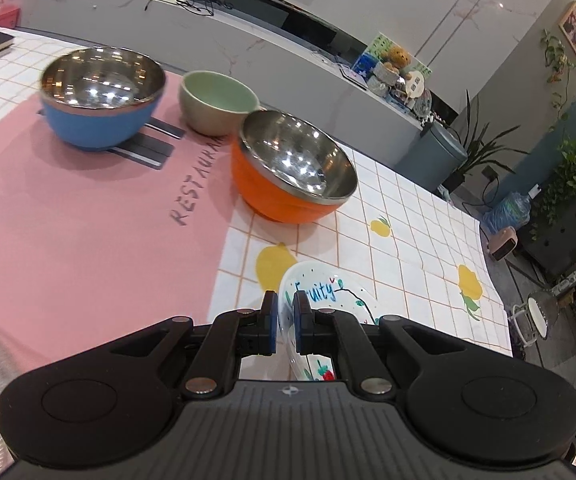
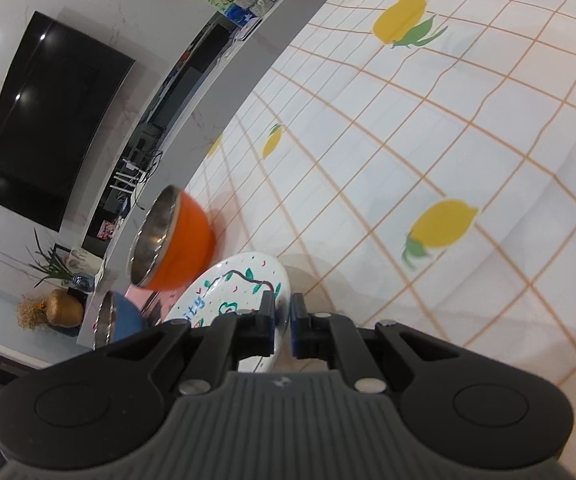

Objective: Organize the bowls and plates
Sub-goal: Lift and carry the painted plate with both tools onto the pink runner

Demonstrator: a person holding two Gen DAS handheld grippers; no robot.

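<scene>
Both grippers' fingers clamp painted plate [image 1: 320,292] rim; orange bowl [image 1: 288,172] just beyond | blue bowl [image 1: 100,100] farther

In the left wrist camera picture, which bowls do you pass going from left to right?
Blue bowl → green bowl → orange bowl.

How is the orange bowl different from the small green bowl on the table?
The orange bowl is wider than the green bowl. The orange bowl has a shiny metal inside and an orange outside; the green bowl is matte pale green inside and beige outside. The orange bowl sits at the pink mat's edge, partly on the checked cloth; the green bowl stands on the mat, farther from the camera. Both stand upright and look empty.
</scene>
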